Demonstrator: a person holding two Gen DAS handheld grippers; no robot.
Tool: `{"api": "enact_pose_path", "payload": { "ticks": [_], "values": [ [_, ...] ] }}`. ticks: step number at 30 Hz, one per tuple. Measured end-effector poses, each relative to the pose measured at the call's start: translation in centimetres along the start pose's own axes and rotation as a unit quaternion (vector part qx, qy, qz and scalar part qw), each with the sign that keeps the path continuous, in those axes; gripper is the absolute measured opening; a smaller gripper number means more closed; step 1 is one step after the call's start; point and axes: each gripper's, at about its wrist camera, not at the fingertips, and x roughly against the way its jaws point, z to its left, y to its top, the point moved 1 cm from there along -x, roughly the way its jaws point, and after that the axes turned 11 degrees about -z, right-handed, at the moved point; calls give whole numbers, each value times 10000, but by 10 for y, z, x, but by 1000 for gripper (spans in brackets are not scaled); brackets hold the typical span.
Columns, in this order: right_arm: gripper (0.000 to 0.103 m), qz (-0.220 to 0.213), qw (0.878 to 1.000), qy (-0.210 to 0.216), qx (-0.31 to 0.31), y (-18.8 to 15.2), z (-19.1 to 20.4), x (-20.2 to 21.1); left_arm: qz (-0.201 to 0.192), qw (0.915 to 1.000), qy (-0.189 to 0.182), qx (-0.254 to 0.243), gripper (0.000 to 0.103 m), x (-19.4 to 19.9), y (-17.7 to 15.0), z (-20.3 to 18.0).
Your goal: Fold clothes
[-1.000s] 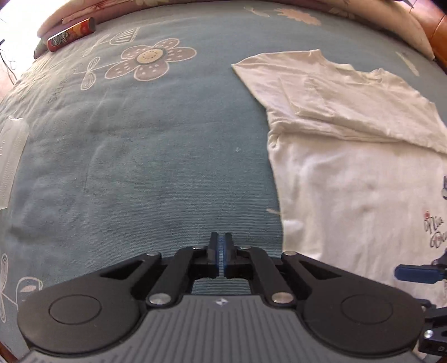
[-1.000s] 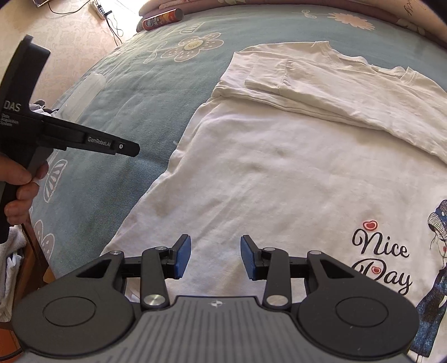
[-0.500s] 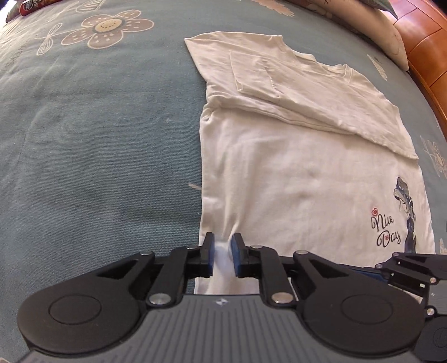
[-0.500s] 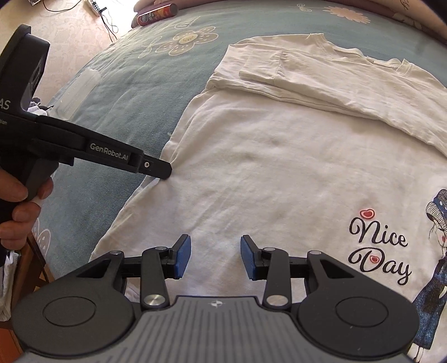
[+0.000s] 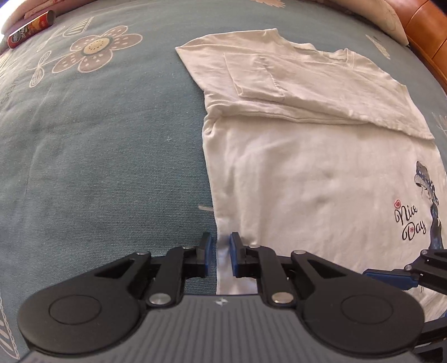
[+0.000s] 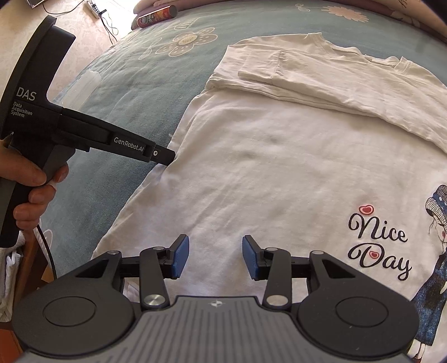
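A: What does the left wrist view show?

B: A white cotton T-shirt (image 5: 321,173) lies flat on a blue-grey bedspread with printed flowers (image 5: 97,167). Its far part is folded over, with a sleeve lying on top. A "Nice Day" print with a cartoon girl sits at the right. The left gripper (image 5: 220,257), black with blue pads, points down at the shirt's left side edge. Its jaws stand a narrow gap apart, one on each side of that edge, with a strip of white cloth between them; I cannot tell whether the pads touch it. A red cylindrical snack can (image 5: 30,28) lies at the bed's far left edge. Part of the right gripper (image 5: 396,279) shows low at the right.

A: And the right wrist view?

B: The same shirt (image 6: 279,167) fills the middle. The right gripper (image 6: 215,257) is over its near hem, jaws spread and opening, nothing pinched. At the left, a person's hand (image 6: 33,195) grips the left gripper's handle, and its tip (image 6: 164,156) meets the shirt's left edge. The can (image 6: 157,16) lies far back, near cables on the floor (image 6: 103,19).
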Motion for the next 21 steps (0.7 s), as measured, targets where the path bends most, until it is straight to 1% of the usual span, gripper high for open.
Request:
{"api": "enact_pose_path", "payload": {
  "ticks": [2,4,6,9,11,12,13,16,17,19,21],
  "values": [
    [47,3,10000,-5,14,0,1,0,78,9999,44,-105,12,-2,2,-3],
    [47,8,10000,-8,37,0,2,-1,164,9991,123,-367,12,-4,4,-10],
    [47,14,10000,-9,73,0,4,-1,202,9979,236,-577,8,-6,5,-18],
    [47,1,9999,5,103,1,6,0,68,9961,412,-776,4,-2,1,-26],
    [47,-29,9999,1,129,1,7,2,-60,9948,677,-755,1,3,0,-22],
    [47,-47,9999,0,142,1,7,2,-94,9935,857,-749,0,5,0,-18],
    [47,-62,9999,-6,154,1,7,3,-86,9932,950,-674,0,5,0,-12],
    [47,-59,9999,-39,137,-1,5,3,-38,9959,880,-190,0,8,2,9],
    [47,-57,9999,-49,121,-2,4,3,-91,9966,810,-75,3,11,3,12],
    [47,-47,9999,-59,105,-3,4,3,-300,9979,564,-57,3,18,7,7],
    [47,-35,9999,-67,110,-4,4,3,-479,9987,190,-36,4,21,10,-2]
  ]
}}
